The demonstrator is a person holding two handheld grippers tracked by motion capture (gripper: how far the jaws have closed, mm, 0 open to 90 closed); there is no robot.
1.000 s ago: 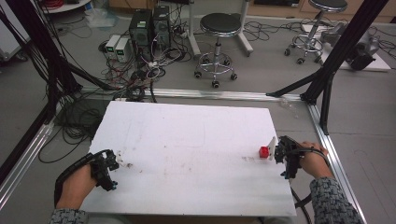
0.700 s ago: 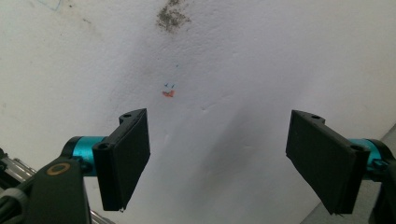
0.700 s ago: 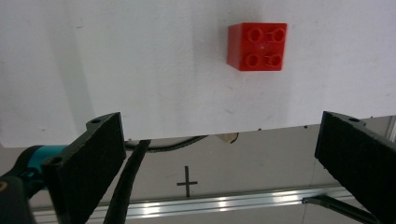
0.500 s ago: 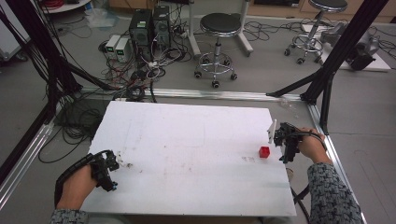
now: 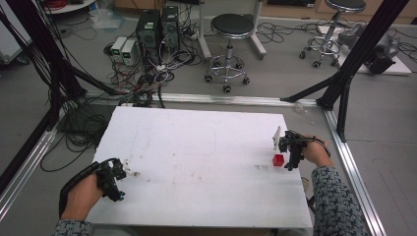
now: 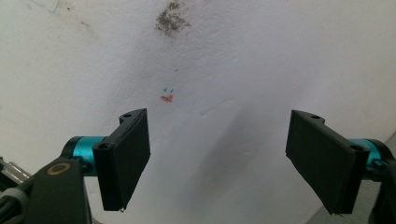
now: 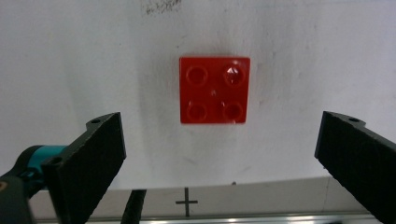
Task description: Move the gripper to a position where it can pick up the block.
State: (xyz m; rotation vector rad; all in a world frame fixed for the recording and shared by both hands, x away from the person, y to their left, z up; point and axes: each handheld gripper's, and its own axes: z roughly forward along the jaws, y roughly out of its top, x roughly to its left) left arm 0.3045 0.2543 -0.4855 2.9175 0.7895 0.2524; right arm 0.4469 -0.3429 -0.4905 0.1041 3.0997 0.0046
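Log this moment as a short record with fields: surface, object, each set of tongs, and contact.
surface: white table, scuffed, with a dark smudge and a small orange mark
object: red four-stud building brick, studs up, lying flat near the table's right edge
left tongs: open, over bare table at the near left
right tongs: open, pointed down at the brick, jaws wide either side of it
contact: none; brick lies free of both jaws

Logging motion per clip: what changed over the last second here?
The right gripper drew back from the red brick toward the table's far right edge, jaws open, brick left on the table. The brick barely shifted; the left gripper stayed put, open.
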